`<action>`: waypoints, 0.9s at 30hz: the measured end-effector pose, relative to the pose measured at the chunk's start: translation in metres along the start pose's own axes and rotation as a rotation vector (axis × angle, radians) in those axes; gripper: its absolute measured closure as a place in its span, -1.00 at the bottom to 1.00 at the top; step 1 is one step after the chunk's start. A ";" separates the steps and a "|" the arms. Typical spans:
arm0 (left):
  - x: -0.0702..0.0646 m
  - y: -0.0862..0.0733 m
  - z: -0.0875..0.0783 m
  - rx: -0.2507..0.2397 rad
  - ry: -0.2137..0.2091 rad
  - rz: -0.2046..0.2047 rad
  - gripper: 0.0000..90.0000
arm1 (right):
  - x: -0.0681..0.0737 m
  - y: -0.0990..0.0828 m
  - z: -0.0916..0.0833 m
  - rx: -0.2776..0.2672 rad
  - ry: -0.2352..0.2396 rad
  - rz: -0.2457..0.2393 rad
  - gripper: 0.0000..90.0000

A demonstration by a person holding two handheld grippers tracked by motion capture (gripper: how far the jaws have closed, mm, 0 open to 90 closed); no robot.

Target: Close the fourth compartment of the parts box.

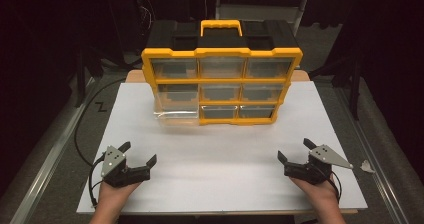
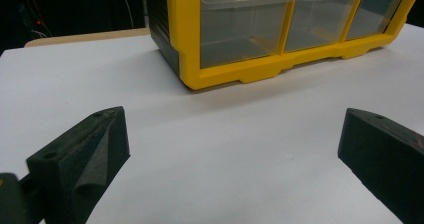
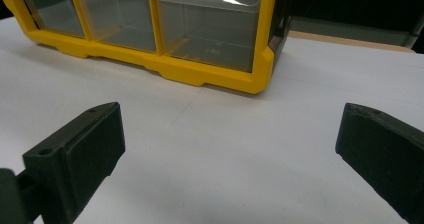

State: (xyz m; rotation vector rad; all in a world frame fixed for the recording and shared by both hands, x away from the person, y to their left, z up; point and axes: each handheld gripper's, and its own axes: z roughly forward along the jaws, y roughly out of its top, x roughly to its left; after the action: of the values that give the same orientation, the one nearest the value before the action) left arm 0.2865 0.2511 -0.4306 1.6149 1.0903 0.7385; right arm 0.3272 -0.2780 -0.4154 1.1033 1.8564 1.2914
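A yellow and black organiser (image 1: 222, 84) with a yellow handle and clear drawers stands at the back middle of the white table (image 1: 220, 169). Its lower left drawer (image 1: 175, 115) is pulled out toward me. My left gripper (image 1: 140, 153) rests near the front left, open, nothing between its jaws. My right gripper (image 1: 295, 150) rests near the front right, also open and empty. In the left gripper view the organiser (image 2: 285, 34) stands ahead past the open left gripper (image 2: 232, 149). The right gripper view shows the organiser (image 3: 165, 34) beyond the open right gripper (image 3: 230, 144).
A small white scrap (image 1: 367, 167) lies by the table's right edge. A black cable (image 1: 82, 134) loops off the left side. Dark floor and metal rails surround the table.
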 end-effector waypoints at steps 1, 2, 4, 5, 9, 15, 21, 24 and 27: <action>0.000 0.000 0.001 0.002 -0.004 -0.002 -0.99 | 0.001 0.000 0.000 0.002 -0.002 -0.008 -0.99; 0.000 0.000 0.002 -0.001 0.000 0.002 -0.99 | 0.001 -0.001 0.000 -0.004 0.001 -0.011 -0.99; -0.002 0.001 0.003 -0.005 -0.005 0.015 -0.99 | 0.001 -0.002 -0.001 0.002 -0.002 -0.019 -0.99; -0.003 0.001 0.003 -0.006 -0.003 0.024 -0.99 | 0.001 -0.002 -0.001 0.002 -0.002 -0.019 -0.99; -0.004 0.001 0.001 -0.016 -0.013 0.028 -0.99 | 0.000 -0.004 -0.002 0.004 -0.010 -0.019 -0.98; -0.002 0.002 0.000 -0.021 -0.045 -0.002 -0.99 | 0.000 -0.003 -0.001 0.002 -0.015 -0.020 -0.99; -0.001 0.005 -0.002 -0.017 -0.050 -0.021 -0.99 | 0.001 -0.003 -0.001 -0.005 -0.020 -0.019 -0.98; 0.000 0.004 -0.001 -0.003 -0.074 -0.024 -0.95 | 0.000 -0.003 -0.001 -0.003 -0.021 -0.015 -0.98; -0.001 0.004 -0.001 -0.001 -0.071 -0.014 -0.94 | 0.000 -0.003 -0.001 -0.003 -0.020 -0.008 -0.99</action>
State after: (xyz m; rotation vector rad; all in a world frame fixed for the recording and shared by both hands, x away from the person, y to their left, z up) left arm 0.2866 0.2504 -0.4263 1.6195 1.0490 0.6680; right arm 0.3257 -0.2793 -0.4175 1.1029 1.8413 1.2737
